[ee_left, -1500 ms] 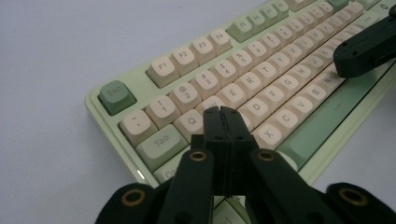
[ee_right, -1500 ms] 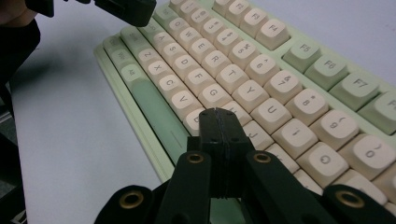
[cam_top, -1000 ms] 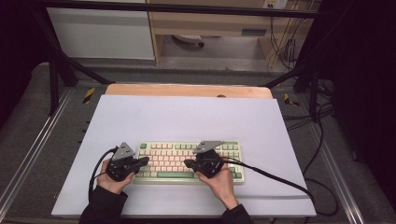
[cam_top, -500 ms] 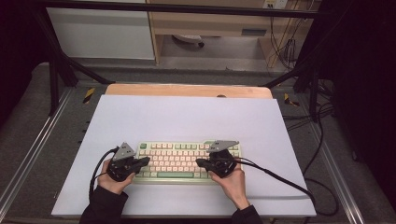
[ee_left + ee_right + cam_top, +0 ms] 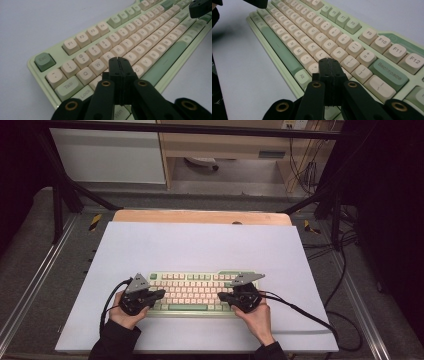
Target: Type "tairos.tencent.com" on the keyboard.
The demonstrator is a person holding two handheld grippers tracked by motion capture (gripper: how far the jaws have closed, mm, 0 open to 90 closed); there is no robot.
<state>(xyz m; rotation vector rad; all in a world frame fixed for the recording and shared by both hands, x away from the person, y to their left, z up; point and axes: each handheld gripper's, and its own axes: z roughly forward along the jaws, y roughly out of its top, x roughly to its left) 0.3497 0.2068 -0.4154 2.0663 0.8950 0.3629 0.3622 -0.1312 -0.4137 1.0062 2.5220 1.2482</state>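
A pale green keyboard (image 5: pixel 195 292) with cream and green keys lies near the front of the table. My left gripper (image 5: pixel 161 293) rests over its left end, jaws shut with nothing between them. In the left gripper view the closed tips (image 5: pixel 119 60) hover over the letter keys just past W on the keyboard (image 5: pixel 140 32). My right gripper (image 5: pixel 223 296) is over the right half, also shut and empty. In the right gripper view its tips (image 5: pixel 328 61) sit over the keys beside L and P on the keyboard (image 5: pixel 294 27).
The keyboard sits on a pale sheet (image 5: pixel 200 245) covering a wooden tabletop (image 5: pixel 200 216). Black cables (image 5: pixel 300 310) trail from both grippers across the sheet's front. A metal frame and more cables stand around the table.
My right hand and its gripper have shifted to the right along the keyboard. The left gripper has stayed put.
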